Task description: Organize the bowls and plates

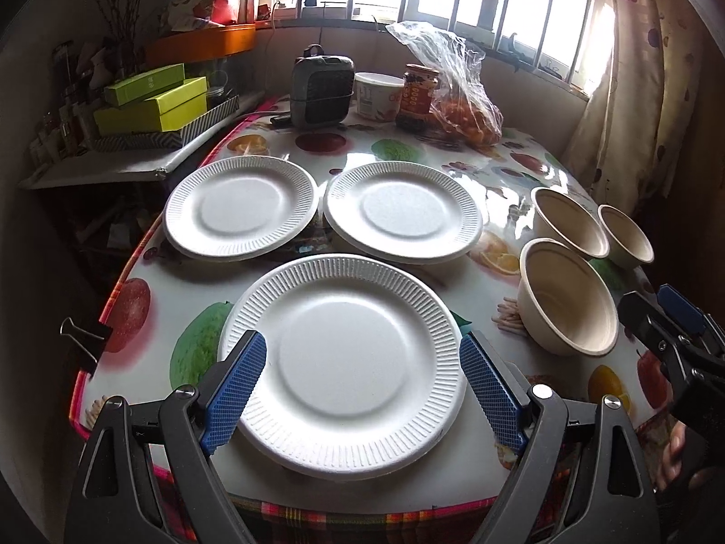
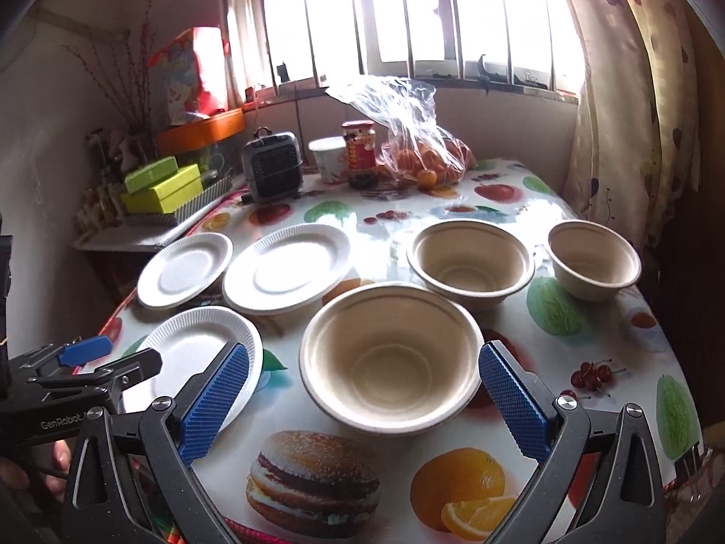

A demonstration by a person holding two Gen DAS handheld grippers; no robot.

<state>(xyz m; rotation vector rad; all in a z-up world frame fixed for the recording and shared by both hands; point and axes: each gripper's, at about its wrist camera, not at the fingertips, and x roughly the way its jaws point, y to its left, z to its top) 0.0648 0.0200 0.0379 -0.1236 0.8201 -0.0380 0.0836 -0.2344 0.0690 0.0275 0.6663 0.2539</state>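
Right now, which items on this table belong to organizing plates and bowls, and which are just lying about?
Job items: near plate, two far plates, near bowl, two far bowls.

Lying about: plastic bag of oranges, jar, white tub, small heater, green boxes.

Strong backlight from blown-out window (image 2: 408, 18); glare on glossy tablecloth (image 2: 408, 222); dim left corners; fisheye bending, dark vignette at edges.

Bright barred window (image 2: 408, 22) behind a fruit-print table (image 2: 566, 317), patterned curtain (image 2: 634, 113) at right.
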